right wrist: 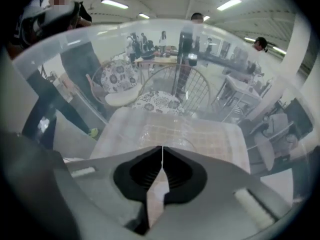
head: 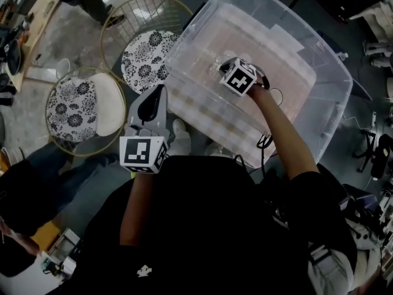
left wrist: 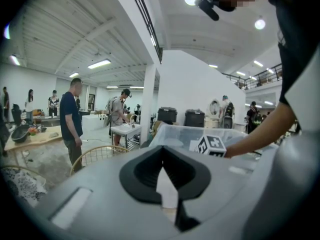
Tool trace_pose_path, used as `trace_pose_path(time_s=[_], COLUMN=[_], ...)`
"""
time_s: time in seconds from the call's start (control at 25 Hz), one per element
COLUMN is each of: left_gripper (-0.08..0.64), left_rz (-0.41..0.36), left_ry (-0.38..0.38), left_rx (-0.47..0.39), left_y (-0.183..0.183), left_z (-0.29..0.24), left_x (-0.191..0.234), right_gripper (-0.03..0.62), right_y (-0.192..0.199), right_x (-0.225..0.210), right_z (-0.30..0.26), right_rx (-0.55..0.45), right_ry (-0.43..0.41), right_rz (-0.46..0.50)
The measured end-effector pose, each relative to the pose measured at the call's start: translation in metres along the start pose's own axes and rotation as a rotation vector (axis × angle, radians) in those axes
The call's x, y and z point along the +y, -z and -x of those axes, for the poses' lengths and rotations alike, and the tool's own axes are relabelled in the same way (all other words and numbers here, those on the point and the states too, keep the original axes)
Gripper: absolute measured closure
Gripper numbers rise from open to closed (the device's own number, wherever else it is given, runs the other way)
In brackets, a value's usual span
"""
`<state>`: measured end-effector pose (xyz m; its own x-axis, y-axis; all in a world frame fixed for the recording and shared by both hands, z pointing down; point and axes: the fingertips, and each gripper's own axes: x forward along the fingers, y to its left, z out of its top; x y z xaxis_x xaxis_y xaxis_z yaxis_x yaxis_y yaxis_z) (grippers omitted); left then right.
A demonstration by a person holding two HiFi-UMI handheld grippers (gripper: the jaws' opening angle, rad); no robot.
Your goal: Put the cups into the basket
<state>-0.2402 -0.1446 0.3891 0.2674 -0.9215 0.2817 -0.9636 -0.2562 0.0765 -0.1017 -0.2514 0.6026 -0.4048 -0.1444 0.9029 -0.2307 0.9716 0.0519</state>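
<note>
The basket is a large clear plastic bin [head: 319, 112] with a pale checked floor. My right gripper [head: 223, 65] reaches down inside it, and its jaws meet at the tips [right wrist: 161, 149]. A clear cup [right wrist: 165, 132] stands on the bin floor right at those tips, seen faintly in the head view as the cup [head: 218, 60]. I cannot tell whether the tips pinch its rim. My left gripper [head: 157, 92] hangs outside the bin's near wall, close to my body, jaws shut [left wrist: 161, 154] with nothing between them. The bin [left wrist: 175, 133] shows beyond it.
Two round wire chairs with floral cushions stand left of the bin, one [head: 77, 106] nearer and one [head: 147, 51] farther. A person's legs [head: 92, 5] are at top left. Cables and gear [head: 374, 152] crowd the right side. Several people [left wrist: 70, 114] stand in the hall.
</note>
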Motion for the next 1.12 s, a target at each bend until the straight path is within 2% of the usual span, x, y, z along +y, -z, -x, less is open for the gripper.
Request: trace_pose_path(time_s=[0.16,0.56,0.92,1.12], left_gripper=[0.554,0.554,0.554,0.554], left_rz=[-0.005,-0.019,-0.038,-0.049], left_ry=[0.012,0.026,0.025,0.015], left_rx=[-0.012,-0.040,-0.065,-0.086], left_y=[-0.002,-0.008,-0.014,-0.015], left_z=[0.000,0.011,0.031,0.043], left_x=[-0.008,-0.034,-0.063,-0.077], right_gripper=[0.588,0.589,0.589,0.591], right_y=[-0.019,-0.080,-0.097,-0.096], right_x=[-0.001,0.019,0.057,0.085], right_z=[0.037,0.148,0.221,0.242], right_rx=[-0.115,-0.439,-0.672,-0.757], right_ry=[0.027,0.102,0.118,0.110], right_rz=[-0.056,-0.049,-0.083,-0.089])
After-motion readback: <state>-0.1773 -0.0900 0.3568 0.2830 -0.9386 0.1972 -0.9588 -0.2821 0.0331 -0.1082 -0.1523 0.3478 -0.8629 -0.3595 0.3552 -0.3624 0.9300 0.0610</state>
